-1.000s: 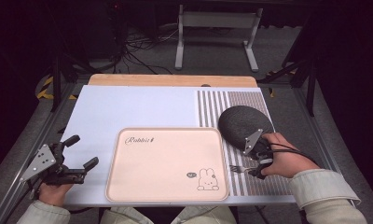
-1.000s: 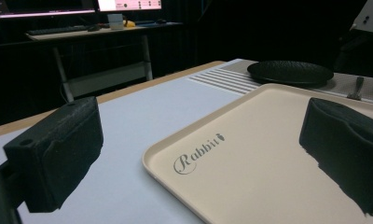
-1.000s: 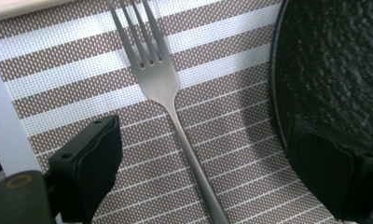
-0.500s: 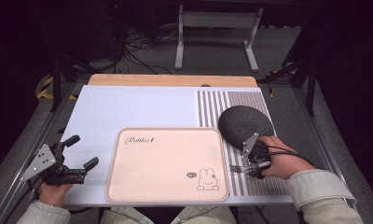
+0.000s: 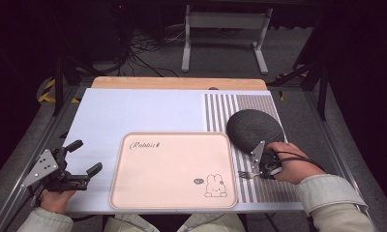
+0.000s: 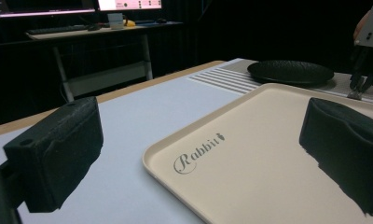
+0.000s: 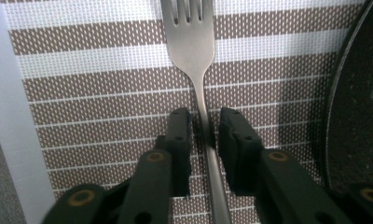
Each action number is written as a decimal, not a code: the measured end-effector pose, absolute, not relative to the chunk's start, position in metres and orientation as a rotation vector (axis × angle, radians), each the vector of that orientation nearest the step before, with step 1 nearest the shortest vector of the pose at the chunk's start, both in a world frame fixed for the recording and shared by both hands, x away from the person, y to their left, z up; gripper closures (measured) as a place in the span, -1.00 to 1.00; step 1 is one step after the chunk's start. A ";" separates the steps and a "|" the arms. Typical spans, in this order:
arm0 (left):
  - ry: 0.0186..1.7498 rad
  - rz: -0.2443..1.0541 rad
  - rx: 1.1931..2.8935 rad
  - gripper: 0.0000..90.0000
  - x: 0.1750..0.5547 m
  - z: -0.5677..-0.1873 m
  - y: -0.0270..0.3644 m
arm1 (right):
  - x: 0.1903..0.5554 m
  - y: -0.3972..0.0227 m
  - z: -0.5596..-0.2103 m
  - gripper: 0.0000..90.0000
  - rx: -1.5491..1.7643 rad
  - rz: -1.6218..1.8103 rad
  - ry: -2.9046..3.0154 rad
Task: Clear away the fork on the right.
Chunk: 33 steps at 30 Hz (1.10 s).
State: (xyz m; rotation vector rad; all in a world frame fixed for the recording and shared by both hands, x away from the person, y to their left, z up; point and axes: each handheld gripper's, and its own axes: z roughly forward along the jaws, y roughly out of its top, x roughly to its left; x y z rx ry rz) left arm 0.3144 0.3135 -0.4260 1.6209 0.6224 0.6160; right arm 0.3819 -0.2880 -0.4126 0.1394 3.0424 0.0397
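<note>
A steel fork (image 7: 194,42) lies on the brown-and-white striped placemat (image 7: 96,60), between a pink tray (image 5: 157,174) and a black plate (image 5: 254,128). My right gripper (image 7: 204,116) points down over the fork's handle. Its jaws have just been closing, and the handle runs between them with thin gaps left on both sides. From above, the right gripper (image 5: 250,172) stands at the plate's near edge with the fork (image 5: 243,173) pointing toward the tray. My left gripper (image 5: 87,155) rests open and empty at the table's near left, facing the tray (image 6: 268,154).
A pale blue mat (image 5: 133,111) covers the table left of the striped placemat (image 5: 220,111). The tray has a rabbit drawing and nothing on it. The black plate (image 7: 357,116) lies close to the right of the jaws. Stands and cables sit on the floor beyond the far edge.
The right gripper's jaws have narrowed around the fork handle and the hand has settled lower beside the plate. The left gripper has stayed where it was.
</note>
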 end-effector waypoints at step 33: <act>0.620 0.613 1.623 -0.99 0.314 -0.426 0.314 | 0.388 -0.286 -0.415 0.91 0.018 -0.012 3.092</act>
